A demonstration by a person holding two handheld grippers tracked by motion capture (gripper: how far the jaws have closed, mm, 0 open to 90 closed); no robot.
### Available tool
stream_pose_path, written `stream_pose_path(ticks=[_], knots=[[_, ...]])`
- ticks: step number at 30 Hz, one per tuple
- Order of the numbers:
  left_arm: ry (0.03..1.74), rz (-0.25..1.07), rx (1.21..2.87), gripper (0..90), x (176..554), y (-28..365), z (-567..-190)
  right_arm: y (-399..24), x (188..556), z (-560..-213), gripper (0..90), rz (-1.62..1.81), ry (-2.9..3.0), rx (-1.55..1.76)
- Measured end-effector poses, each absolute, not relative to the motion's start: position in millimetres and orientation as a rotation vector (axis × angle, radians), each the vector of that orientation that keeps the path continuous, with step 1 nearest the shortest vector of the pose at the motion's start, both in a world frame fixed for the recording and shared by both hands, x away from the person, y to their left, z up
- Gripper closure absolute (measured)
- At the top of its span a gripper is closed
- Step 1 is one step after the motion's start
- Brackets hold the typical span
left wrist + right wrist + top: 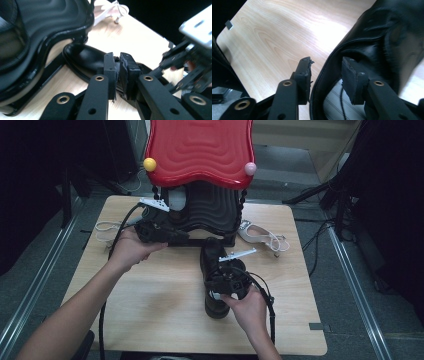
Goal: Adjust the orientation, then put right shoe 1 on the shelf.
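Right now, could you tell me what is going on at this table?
A person is working with a gripper in each hand on a black leather shoe lying on the wooden table. The right gripper has its jaws straddling the wall of the shoe's opening, one inside and one outside, not visibly pressing. The left gripper, jaws nearly shut with nothing between them, hangs above the shoe's toe beside the red-topped black shoe stand. A white sandal lies to the stand's right.

A: Item on the table?
B: One black leather shoe (pixel 216 270), glossy, ankle-high, upright on its sole at the table's middle, toe pointing far, heel near.
A: Condition?
B: Collar open, pale striped insole (pixel 334 105) visible inside; toe lies just before the black stand's base.
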State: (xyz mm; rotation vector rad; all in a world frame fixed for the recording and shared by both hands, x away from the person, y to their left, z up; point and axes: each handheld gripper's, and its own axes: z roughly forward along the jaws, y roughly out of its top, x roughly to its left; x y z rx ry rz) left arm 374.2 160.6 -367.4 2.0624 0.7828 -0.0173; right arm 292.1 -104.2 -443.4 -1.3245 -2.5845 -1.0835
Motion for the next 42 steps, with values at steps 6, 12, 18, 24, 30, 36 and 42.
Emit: stream_pose_path(ticks=[6,12,18,24,30,36,42], knots=[[0.786,0.027,2.055,85.8,382.5,164.6,-345.7,-95.8,294.7,-458.3,60.7,-1.042,-2.596,-1.320],[0.771,0.065,2.059,87.3,394.0,159.3,-322.0,-85.9,302.0,-467.3,58.6,-0.980,-2.598,-1.325],[0.753,0.105,2.059,88.2,404.1,156.6,-290.5,-75.4,307.8,-474.9,57.3,-0.909,-2.591,-1.379],[0.753,0.115,2.055,88.2,412.2,157.2,-266.2,-70.9,309.5,-478.8,58.9,-0.881,-2.615,-1.407],[0.772,0.129,2.043,88.1,426.3,157.2,-247.9,-69.3,308.8,-481.2,60.1,-0.872,-2.618,-1.431],[0.809,0.154,2.012,88.0,441.2,158.2,-234.2,-67.4,309.3,-482.6,62.5,-0.850,-2.622,-1.452],[0.856,0.195,2.007,88.0,450.1,158.1,-230.6,-71.0,310.1,-483.9,65.1,-0.881,-2.576,-1.470]])
